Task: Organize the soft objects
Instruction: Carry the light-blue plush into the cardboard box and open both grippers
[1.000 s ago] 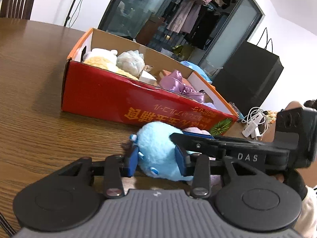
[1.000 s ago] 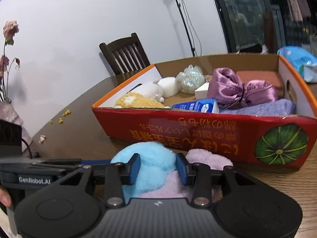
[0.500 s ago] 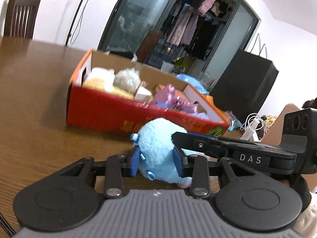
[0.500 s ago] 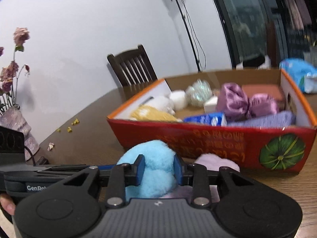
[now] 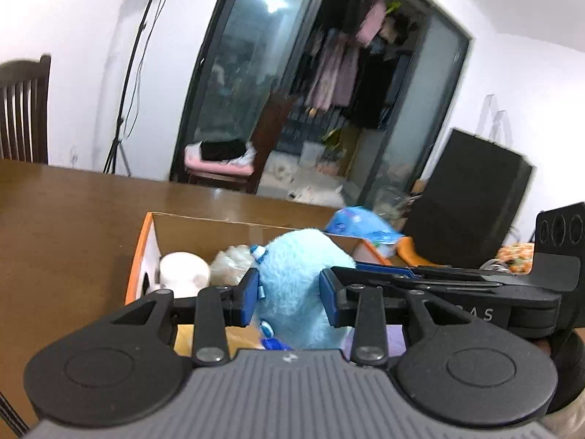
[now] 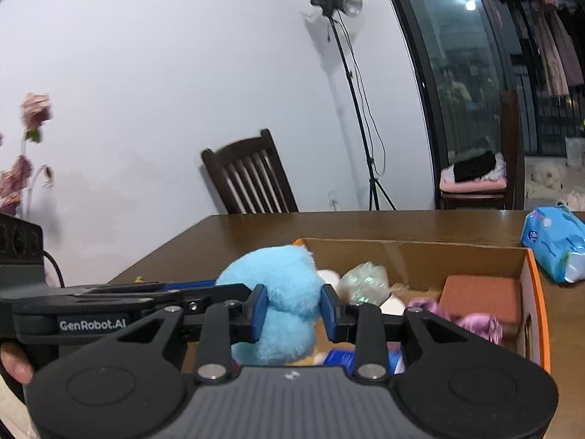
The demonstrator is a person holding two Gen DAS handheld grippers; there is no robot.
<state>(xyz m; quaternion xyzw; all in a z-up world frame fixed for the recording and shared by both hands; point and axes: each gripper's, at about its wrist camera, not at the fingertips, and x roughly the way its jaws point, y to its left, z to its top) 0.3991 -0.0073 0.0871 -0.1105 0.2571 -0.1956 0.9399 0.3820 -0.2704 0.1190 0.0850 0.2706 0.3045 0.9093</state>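
Blue plush toy [image 5: 296,278]: both grippers are gripping it, the left gripper [image 5: 289,294] and right gripper [image 6: 292,311] jaws pressing its sides; the right jaws have just been closing. It is hanging above the open cardboard box [image 6: 413,252] on the table [image 5: 73,219]. Its lower part is lying hidden behind the gripper bodies; box contents are showing only partly.

A home: dining table [image 6: 365,225], wooden chair [image 6: 252,179], hanging clothes [image 5: 336,69].
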